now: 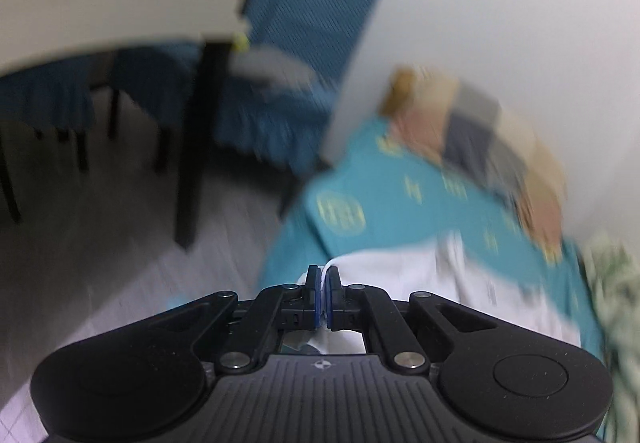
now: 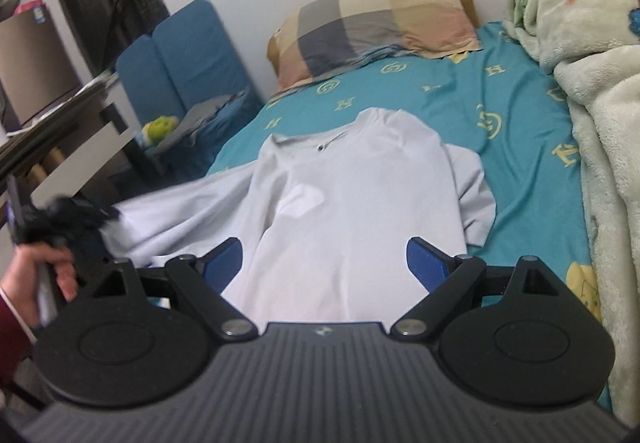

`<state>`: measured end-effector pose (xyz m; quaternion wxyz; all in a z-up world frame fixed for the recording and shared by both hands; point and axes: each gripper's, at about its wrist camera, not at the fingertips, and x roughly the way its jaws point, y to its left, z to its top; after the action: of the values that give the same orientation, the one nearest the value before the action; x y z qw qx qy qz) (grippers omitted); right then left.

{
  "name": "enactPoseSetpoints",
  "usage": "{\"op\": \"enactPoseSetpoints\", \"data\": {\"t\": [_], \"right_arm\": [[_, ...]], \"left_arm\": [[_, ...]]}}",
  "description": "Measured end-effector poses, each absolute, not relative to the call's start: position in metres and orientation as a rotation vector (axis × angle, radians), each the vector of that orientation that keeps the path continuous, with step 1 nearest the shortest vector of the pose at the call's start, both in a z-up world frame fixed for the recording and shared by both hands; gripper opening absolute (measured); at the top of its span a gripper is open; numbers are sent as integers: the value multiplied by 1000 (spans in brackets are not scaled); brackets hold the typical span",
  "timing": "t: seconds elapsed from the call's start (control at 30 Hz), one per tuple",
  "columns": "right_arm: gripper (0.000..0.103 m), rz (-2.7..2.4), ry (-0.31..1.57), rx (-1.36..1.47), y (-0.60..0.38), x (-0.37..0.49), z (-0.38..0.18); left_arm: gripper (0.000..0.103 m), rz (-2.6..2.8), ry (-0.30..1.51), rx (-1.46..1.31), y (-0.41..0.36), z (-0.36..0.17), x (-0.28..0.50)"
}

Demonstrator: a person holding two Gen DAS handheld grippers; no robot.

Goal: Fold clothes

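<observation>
A white T-shirt (image 2: 352,211) lies face up on the teal bed sheet (image 2: 520,147), collar toward the pillow. My right gripper (image 2: 325,267) hovers open over the shirt's lower half, with its blue pads (image 2: 426,263) wide apart and nothing pinched. My left gripper (image 1: 323,283) is shut on a thin fold of the white T-shirt (image 1: 420,283), and cloth shows between and behind the blue pads. In the right wrist view the left gripper (image 2: 76,217) is a blurred dark shape at the left. It holds the shirt's left side stretched off the bed edge. A hand (image 2: 36,279) grips its handle.
A checked pillow (image 2: 376,23) lies at the head of the bed. A fluffy pale blanket (image 2: 600,83) is heaped along the right side. A blue folded mat (image 2: 188,55) leans on the wall at the left. A white desk with dark legs (image 1: 100,15) stands beside the bed.
</observation>
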<state>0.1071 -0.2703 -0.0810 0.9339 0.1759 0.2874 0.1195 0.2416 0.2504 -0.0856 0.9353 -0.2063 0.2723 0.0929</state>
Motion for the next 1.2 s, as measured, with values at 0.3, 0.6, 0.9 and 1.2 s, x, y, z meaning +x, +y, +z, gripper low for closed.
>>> {"op": "enactPoseSetpoints", "data": {"t": [0.3, 0.6, 0.9, 1.2], "right_arm": [[90, 104, 569, 391, -291, 151, -102], [90, 42, 605, 430, -317, 181, -122], [62, 12, 554, 472, -337, 172, -109], [29, -1, 615, 495, -356, 166, -116]], "left_arm": [[2, 417, 661, -329, 297, -101, 344], [11, 340, 725, -311, 283, -145, 340], [42, 146, 637, -266, 209, -94, 218], [50, -144, 623, -287, 70, -55, 78]]}}
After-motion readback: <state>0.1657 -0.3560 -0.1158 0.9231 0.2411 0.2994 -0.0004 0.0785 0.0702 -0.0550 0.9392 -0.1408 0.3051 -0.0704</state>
